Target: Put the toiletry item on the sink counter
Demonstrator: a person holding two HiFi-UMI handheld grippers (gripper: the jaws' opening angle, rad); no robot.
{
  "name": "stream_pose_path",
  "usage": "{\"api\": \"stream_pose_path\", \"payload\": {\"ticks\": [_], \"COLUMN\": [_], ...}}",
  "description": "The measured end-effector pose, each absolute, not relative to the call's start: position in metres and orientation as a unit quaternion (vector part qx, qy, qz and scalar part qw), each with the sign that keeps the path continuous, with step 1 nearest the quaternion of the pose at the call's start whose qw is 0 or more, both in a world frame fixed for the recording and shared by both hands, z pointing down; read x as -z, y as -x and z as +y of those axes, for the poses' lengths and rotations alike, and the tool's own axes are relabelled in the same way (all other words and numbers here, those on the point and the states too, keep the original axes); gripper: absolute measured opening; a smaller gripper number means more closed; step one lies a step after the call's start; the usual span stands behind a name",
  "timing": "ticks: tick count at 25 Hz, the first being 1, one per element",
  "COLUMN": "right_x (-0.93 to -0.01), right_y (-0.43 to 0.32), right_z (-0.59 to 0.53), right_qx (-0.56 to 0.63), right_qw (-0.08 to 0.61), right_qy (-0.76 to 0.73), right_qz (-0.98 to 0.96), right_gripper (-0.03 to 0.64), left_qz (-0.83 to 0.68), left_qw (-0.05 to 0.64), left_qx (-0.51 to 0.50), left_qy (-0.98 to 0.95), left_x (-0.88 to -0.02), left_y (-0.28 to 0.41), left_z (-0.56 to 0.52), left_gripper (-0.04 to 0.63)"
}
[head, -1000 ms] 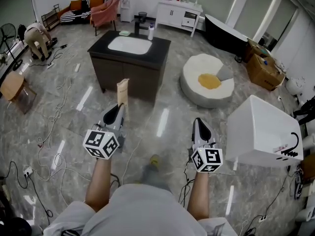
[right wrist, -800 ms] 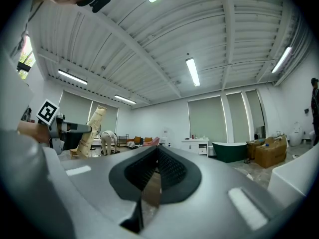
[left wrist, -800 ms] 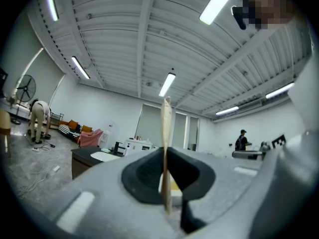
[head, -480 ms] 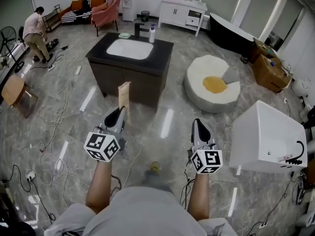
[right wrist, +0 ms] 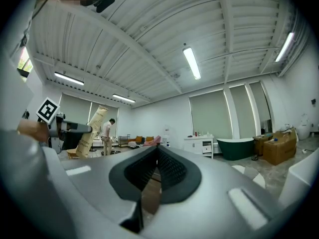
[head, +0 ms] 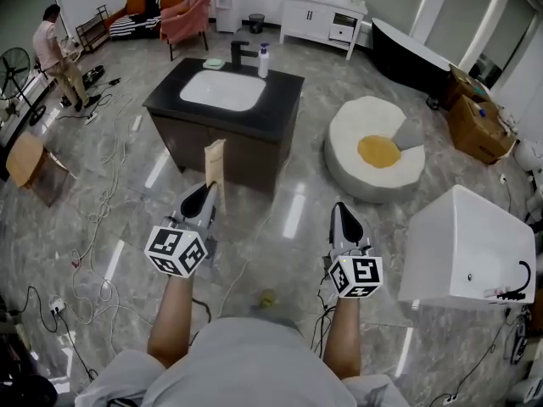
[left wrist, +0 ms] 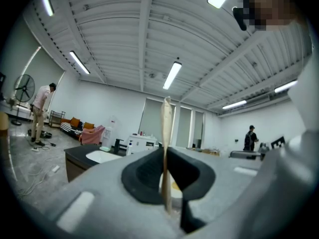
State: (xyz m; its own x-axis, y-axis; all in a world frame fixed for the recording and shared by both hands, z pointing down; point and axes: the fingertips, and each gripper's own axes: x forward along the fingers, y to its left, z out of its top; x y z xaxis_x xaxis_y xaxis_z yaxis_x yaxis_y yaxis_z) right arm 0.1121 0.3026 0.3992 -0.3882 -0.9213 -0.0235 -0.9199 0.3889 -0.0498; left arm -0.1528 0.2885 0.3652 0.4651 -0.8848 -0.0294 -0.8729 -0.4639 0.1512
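1. left gripper (head: 206, 195): the jaws are clamped on the lower end of the toiletry item (head: 215, 159), a flat tan tube. the left gripper view shows both pads pressed against its faces.
2. sink counter (head: 284, 108): it stands ahead of both grippers and well apart from the item. its dark top carries a white basin (head: 221, 91) and a pump bottle (head: 263, 60) at the far edge.
3. right gripper (head: 340, 209): the jaws are together with nothing between them. it is held level beside the left one, over the floor (head: 288, 219).

progress: the pick-up appears complete, since the item is in the grip and clear of any surface. placement is not yet done. judged remaining: close the gap to the counter, set the item on a bare part of the dark top, then open the jaws.

orientation: the item's long axis stands upright, roughly square to the level jaws. the free end points up and the gripped end points down. the left gripper's camera sees it edge-on, so its broad faces turn sideways.
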Motion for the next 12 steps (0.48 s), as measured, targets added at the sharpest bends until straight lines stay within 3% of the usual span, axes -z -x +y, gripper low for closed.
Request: {"api": "stream_pose_path", "payload": {"ticks": [12], "right_x": [-0.4], "right_y": [-0.137], "right_z": [0.221], "right_qx": [0.022], "right_qw": [0.032], "right_qy": [0.541], "right_qz": [0.84], "right_gripper": [0.003], "left_qz": [-0.529], "left_qw": [0.044], "left_qx": [0.04], "left_qy": [-0.847], "left_x": [-0.357], "left_y": [0.123], "left_z": [0.216], "left_gripper": [0.017]}}
